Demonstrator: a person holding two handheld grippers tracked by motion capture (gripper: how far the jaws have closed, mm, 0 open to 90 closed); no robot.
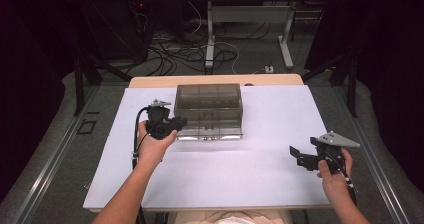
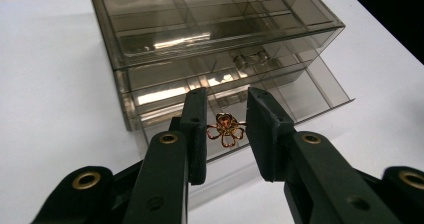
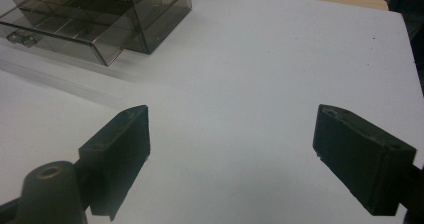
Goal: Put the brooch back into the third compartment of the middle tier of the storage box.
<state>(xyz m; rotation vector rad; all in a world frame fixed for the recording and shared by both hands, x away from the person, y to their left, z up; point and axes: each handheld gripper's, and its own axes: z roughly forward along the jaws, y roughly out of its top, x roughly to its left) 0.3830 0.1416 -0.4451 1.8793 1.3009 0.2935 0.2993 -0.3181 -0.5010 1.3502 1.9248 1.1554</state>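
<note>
Wire flower [image 2: 226, 129]: copper-coloured, small, centre of the left gripper view, pinched between the jaws of the left gripper [image 2: 226, 134] and held above the open bottom drawer [image 2: 320, 91].

Drawer box [image 1: 209, 110]: smoky clear plastic, three tiers, centre of the high view, bottom drawer pulled out toward the person.

Left gripper, high view [image 1: 167, 125]: at the box's left front corner, clenched on the flower.

Right gripper [image 1: 300, 156]: lower right of the high view, well apart from the box, jaws spread wide and holding nothing.

Table [image 1: 260, 174]: white top.
</note>
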